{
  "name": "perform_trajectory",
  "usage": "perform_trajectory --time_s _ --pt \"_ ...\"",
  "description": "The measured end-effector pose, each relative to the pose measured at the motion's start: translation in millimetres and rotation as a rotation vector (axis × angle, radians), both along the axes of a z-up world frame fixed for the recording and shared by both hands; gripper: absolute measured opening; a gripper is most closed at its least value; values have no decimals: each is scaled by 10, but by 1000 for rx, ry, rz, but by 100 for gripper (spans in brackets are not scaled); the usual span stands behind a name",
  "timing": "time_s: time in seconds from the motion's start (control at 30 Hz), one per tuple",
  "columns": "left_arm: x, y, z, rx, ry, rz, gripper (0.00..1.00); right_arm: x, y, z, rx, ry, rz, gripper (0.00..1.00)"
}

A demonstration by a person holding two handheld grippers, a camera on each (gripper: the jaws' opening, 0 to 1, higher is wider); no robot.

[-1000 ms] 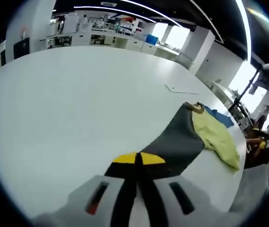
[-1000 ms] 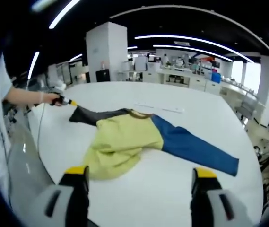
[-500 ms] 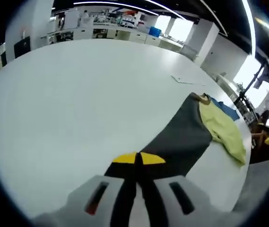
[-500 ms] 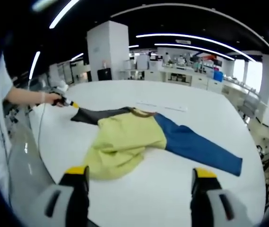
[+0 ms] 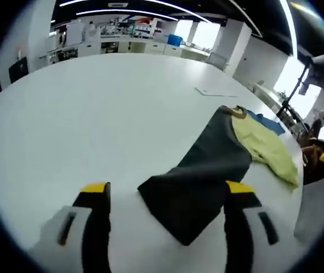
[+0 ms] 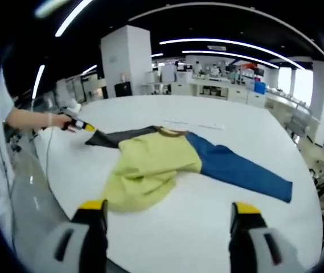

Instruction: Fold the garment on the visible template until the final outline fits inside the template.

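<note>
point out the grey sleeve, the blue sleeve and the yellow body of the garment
grey sleeve point(image 5: 199, 185), left gripper view, mid sleeve
blue sleeve point(image 6: 241, 170), right gripper view, mid sleeve
yellow body point(image 6: 147, 168), right gripper view, centre

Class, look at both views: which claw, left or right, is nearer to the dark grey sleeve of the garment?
Left. The left claw stands open, its jaws either side of the dark grey sleeve end. The right claw is open too, back from the garment's yellow body, farther from that sleeve.

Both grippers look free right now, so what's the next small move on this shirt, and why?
Probably bring the right gripper forward to the blue sleeve and fold it over the yellow body. The left gripper stands open above the dark sleeve, which lies flat, while the blue sleeve stretches far out across the table.
</note>
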State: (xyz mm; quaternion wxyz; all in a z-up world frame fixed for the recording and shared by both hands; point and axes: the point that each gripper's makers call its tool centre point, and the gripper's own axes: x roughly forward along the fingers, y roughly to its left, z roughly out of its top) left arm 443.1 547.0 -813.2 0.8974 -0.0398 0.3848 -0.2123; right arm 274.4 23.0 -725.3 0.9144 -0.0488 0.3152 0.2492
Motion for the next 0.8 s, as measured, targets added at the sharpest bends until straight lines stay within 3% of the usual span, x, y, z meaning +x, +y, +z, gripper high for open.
perform_trajectory --time_s 0.07,0.1,0.17,0.23,0.33,0.5,0.8 --pt "-10 -21 -9 0 -2 -13 95 7 9 9 0 -2 2 89" --pt "-36 -92 22 -33 -9 -23 98 14 16 16 -1 -5 4 89" --pt "-52 -125 60 -47 -7 -26 99 19 34 31 2 -8 6 89" --pt "110 -22 61 -47 -25 -42 99 23 47 35 5 -10 9 89" --pt "108 -34 84 -57 -19 -50 99 22 54 19 3 -10 16 89" --pt "-142 -310 261 -56 -59 -81 99 -18 84 -11 10 -7 35 89" --pt "-494 -742 387 -97 -102 -96 96 -68 -16 -14 18 -6 62 87"
